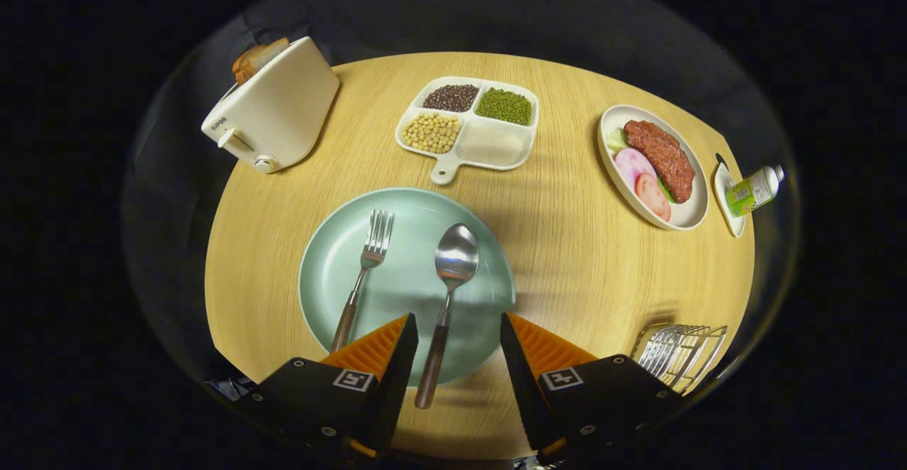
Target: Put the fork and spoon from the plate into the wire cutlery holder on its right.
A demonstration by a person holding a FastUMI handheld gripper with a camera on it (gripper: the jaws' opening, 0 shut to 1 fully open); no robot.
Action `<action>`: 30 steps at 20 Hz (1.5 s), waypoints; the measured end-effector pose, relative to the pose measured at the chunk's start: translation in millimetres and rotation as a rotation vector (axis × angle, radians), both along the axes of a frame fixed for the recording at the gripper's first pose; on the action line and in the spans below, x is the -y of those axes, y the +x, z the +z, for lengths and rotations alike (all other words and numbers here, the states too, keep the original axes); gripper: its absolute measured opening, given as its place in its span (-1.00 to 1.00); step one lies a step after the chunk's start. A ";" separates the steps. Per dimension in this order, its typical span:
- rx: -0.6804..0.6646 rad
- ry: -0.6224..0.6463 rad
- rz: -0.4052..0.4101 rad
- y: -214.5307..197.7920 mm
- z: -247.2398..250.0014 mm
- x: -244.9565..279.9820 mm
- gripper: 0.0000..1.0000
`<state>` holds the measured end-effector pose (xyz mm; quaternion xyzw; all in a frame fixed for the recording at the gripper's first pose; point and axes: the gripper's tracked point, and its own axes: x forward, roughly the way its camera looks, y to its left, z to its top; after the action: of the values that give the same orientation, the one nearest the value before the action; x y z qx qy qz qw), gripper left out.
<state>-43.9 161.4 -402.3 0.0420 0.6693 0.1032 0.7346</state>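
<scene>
Jaws of your gripper [459, 328] stand wide open, holding nothing, straddling the spoon [446, 300] handle; fork [363, 275] lies left on the plate [489, 271]; wire holder [680, 353] sits right.

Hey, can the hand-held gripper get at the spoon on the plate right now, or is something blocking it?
Probably yes. The hand-held gripper is open, and the spoon handle lies bare between its fingers; the fork lies off to one side.
</scene>
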 end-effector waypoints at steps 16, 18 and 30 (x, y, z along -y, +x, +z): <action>-0.138 -0.013 -0.159 -10.1 -39.3 -17.7 -0.77; -0.137 -0.010 -0.158 -10.5 -38.3 -16.1 -0.87; 0.081 0.059 -0.206 -1.1 25.9 23.2 -0.93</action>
<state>-45.1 138.2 -376.4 0.1281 0.6280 0.0486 0.7661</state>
